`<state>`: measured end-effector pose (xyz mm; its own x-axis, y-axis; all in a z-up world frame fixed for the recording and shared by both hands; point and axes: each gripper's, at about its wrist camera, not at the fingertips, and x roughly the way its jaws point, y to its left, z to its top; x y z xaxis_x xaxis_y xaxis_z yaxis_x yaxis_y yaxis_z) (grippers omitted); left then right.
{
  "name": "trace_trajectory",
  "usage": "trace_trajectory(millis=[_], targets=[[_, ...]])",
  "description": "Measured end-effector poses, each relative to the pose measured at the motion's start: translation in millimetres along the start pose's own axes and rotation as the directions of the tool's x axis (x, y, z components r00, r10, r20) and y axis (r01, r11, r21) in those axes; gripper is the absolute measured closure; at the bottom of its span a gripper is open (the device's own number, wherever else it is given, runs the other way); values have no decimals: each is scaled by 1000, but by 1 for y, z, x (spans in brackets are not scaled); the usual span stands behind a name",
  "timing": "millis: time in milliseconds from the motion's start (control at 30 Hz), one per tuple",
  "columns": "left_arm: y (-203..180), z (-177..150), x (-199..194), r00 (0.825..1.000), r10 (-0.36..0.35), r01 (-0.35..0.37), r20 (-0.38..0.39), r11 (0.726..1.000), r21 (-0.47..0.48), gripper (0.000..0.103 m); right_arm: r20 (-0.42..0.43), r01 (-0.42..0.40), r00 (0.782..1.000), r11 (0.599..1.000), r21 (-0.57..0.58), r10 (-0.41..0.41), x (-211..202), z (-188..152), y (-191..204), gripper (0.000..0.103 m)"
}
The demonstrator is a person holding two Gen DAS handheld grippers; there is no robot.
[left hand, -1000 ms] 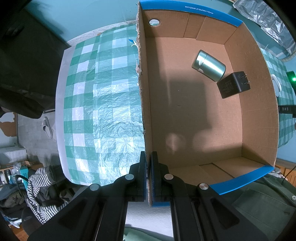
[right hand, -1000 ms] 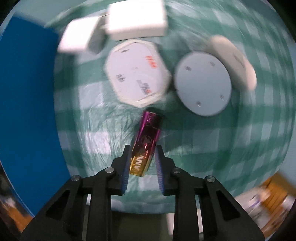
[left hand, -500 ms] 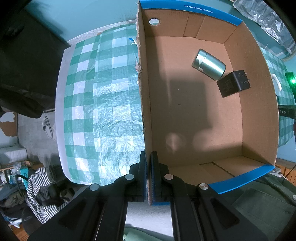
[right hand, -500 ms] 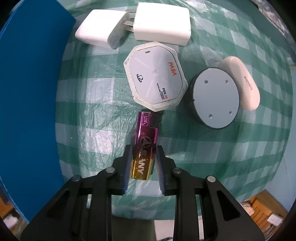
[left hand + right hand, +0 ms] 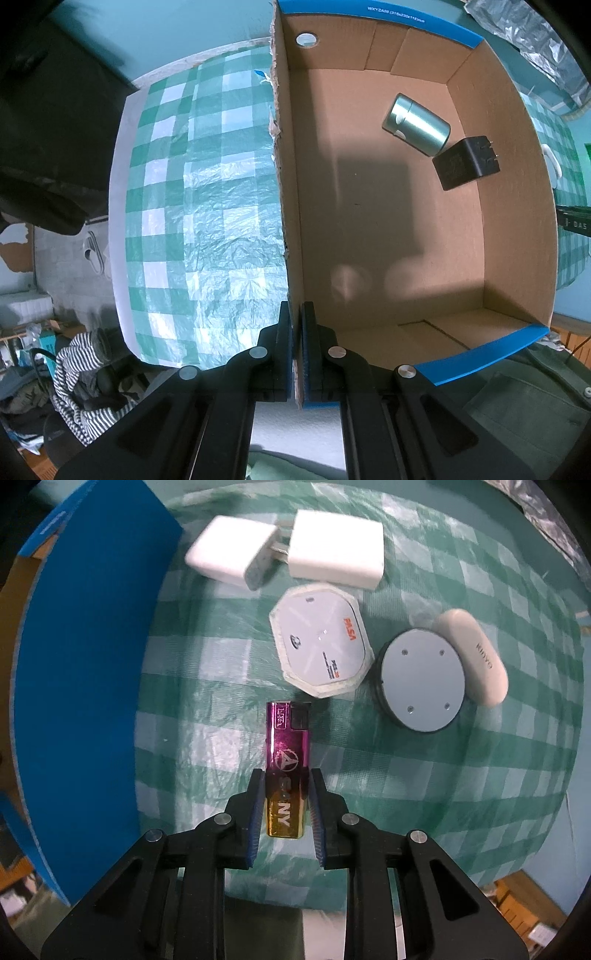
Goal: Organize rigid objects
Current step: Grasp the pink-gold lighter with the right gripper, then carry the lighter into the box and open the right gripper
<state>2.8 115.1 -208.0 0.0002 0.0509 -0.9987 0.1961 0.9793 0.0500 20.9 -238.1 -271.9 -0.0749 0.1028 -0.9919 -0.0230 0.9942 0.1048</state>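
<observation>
Right hand-held gripper (image 5: pixel 284 801) clamped on the purple-gold lighter (image 5: pixel 289 768), held above the checked desk (image 5: pixel 443 775) near the box's blue outer wall. Left hand-held gripper (image 5: pixel 296 328) pinched shut on the cardboard box's side wall (image 5: pixel 291 229) near its front corner. Inside the box, by the far right wall: metal cylinder (image 5: pixel 416 124) lying just beside black charger (image 5: pixel 466 167). On the desk: two white chargers (image 5: pixel 232 555) (image 5: pixel 337 549), octagonal device (image 5: pixel 320 648), round disc (image 5: pixel 422 675), white oval case (image 5: pixel 472 661).

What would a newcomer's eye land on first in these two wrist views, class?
The shiny purple-to-gold lighter stands out, clamped between the right gripper above the green checked tablecloth, with white chargers and round pucks lying beyond it. In the other view, the big brown cardboard box with blue edges fills the frame, the left gripper pinching its near wall. Inside lie a silver metal cylinder and a black plug adapter.
</observation>
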Motion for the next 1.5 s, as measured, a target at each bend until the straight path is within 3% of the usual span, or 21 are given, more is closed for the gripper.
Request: trace_trajectory(millis=[467, 867, 1300, 1500], targets=[[0, 1, 0, 1000, 2, -2, -1, 1000, 2, 99, 95, -34, 995, 995, -91, 43, -69, 7, 25, 81], [-1, 1, 1, 1000, 4, -4, -3, 1000, 3, 99, 169, -80, 978, 972, -221, 119, -126, 36, 84, 81], [0, 1, 1, 1000, 0, 0, -6, 1000, 0, 99, 127, -50, 987, 937, -347, 100, -99, 82, 146, 81], [0, 1, 1, 1000, -3, 3, -11, 1000, -2, 99, 100, -16, 993, 930, -367, 56, -74, 95, 153, 81]])
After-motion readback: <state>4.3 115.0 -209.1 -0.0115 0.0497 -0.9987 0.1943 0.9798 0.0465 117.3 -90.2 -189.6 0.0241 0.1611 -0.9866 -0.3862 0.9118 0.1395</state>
